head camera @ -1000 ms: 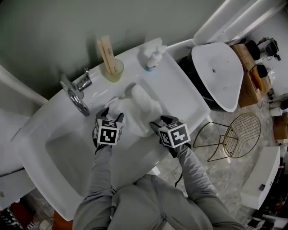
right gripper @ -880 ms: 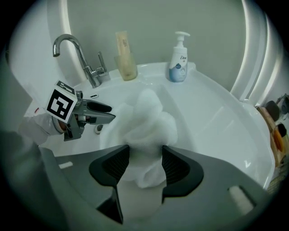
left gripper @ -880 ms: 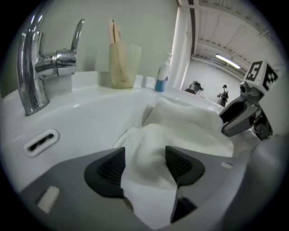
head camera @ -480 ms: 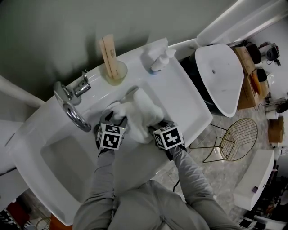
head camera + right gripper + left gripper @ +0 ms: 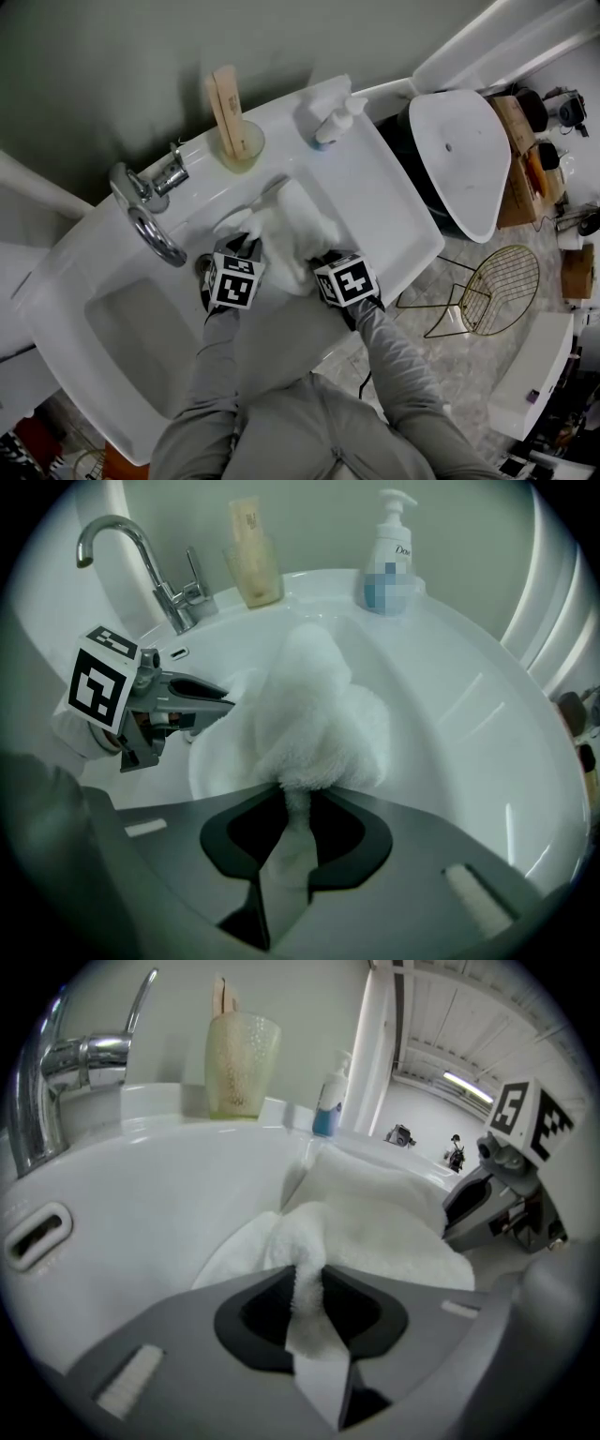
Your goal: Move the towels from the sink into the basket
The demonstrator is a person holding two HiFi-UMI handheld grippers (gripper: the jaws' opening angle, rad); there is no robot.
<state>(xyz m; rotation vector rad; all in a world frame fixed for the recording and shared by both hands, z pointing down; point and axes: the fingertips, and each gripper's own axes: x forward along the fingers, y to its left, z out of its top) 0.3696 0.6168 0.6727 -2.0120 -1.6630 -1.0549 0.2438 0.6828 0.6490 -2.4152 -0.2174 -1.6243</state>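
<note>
A crumpled white towel (image 5: 292, 232) lies in the white sink (image 5: 398, 220). My left gripper (image 5: 246, 251) is at the towel's left edge. Its jaws have just been closing, and they now pinch a fold of the towel (image 5: 375, 1232) between the pads, as the left gripper view (image 5: 307, 1283) shows. My right gripper (image 5: 323, 261) is at the towel's near right edge. It too has just been closing, and it is shut on a fold of the towel (image 5: 314, 710) in the right gripper view (image 5: 298, 808). A gold wire basket (image 5: 492, 286) stands on the floor to the right.
A chrome faucet (image 5: 145, 220) curves over the sink's left side. A cup with tubes (image 5: 236, 141) and a soap pump bottle (image 5: 328, 117) stand on the back rim. A white toilet lid (image 5: 459, 159) is between the sink and the basket.
Both grippers have sunk onto the towel and their jaws have gone from open to shut on its folds.
</note>
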